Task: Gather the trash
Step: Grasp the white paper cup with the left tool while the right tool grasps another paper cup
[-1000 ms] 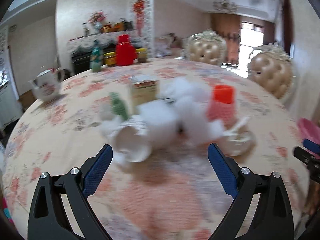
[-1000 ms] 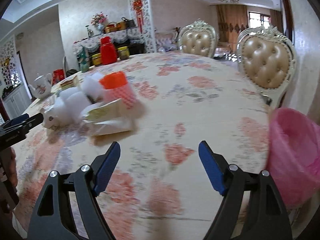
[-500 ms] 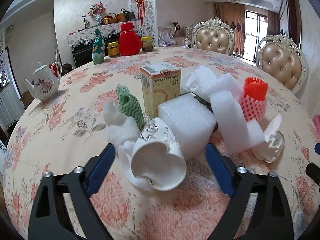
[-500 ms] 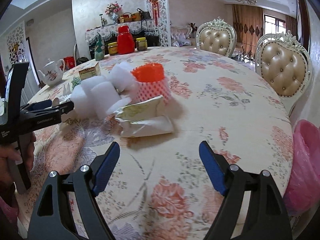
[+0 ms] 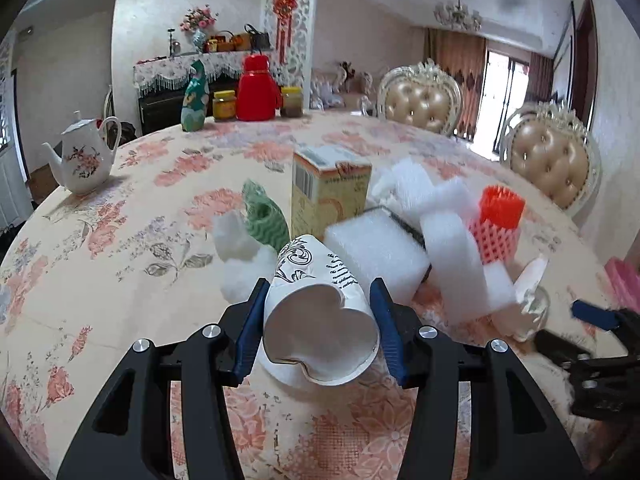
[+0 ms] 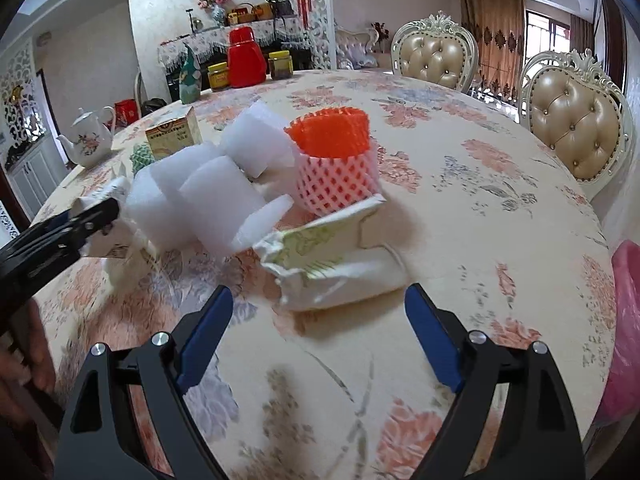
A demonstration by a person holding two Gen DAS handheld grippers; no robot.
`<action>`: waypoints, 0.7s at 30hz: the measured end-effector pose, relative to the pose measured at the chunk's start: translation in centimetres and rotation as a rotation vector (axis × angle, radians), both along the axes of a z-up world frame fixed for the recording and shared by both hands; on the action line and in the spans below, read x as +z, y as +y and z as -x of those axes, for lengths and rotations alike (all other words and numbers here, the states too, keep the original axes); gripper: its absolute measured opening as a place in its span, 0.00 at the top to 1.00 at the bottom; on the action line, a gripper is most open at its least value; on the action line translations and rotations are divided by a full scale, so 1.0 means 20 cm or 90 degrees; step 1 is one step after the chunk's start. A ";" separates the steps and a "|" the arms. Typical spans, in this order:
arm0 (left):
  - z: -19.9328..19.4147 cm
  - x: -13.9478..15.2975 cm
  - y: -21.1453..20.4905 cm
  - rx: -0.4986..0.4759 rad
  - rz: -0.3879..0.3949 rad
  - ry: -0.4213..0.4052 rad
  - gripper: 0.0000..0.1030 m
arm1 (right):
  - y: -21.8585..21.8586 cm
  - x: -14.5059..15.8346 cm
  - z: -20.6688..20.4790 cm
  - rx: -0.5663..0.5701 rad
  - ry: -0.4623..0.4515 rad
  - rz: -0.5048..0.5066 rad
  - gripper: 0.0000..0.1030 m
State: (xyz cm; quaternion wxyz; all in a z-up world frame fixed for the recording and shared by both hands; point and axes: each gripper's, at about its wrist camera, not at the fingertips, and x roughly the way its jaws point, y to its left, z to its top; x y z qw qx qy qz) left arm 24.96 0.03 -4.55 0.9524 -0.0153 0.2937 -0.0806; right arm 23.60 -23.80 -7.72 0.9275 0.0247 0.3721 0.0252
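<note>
On the floral tabletop (image 5: 120, 208), the left claw (image 5: 320, 320), spread wide a second earlier, was closing around the crumpled paper cup (image 5: 320, 312), blue pads at its sides. The right claw (image 6: 320, 336), released and opening, had advanced toward the crushed wrapper (image 6: 332, 264).

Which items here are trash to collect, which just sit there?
Trash: paper cup, foam blocks, fruit net, crumpled packet, carton.
Bystanders: teapot, red jug, jars, chairs.
</note>
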 end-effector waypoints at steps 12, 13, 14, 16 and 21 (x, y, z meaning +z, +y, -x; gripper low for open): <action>0.07 0.03 0.02 -0.030 0.060 -0.016 0.53 | 0.06 -0.05 -0.14 -0.073 0.041 0.052 0.17; 0.07 0.03 0.02 -0.031 0.060 -0.016 0.53 | 0.05 -0.04 -0.15 -0.081 0.039 0.054 0.17; 0.07 0.03 0.02 -0.033 0.061 -0.016 0.53 | 0.05 -0.04 -0.15 -0.084 0.037 0.055 0.17; 0.07 0.03 0.02 -0.035 0.064 -0.015 0.53 | 0.05 -0.04 -0.16 -0.085 0.035 0.060 0.20; 0.07 0.03 0.01 -0.036 0.059 -0.016 0.53 | 0.05 -0.04 -0.17 -0.076 0.034 0.059 0.65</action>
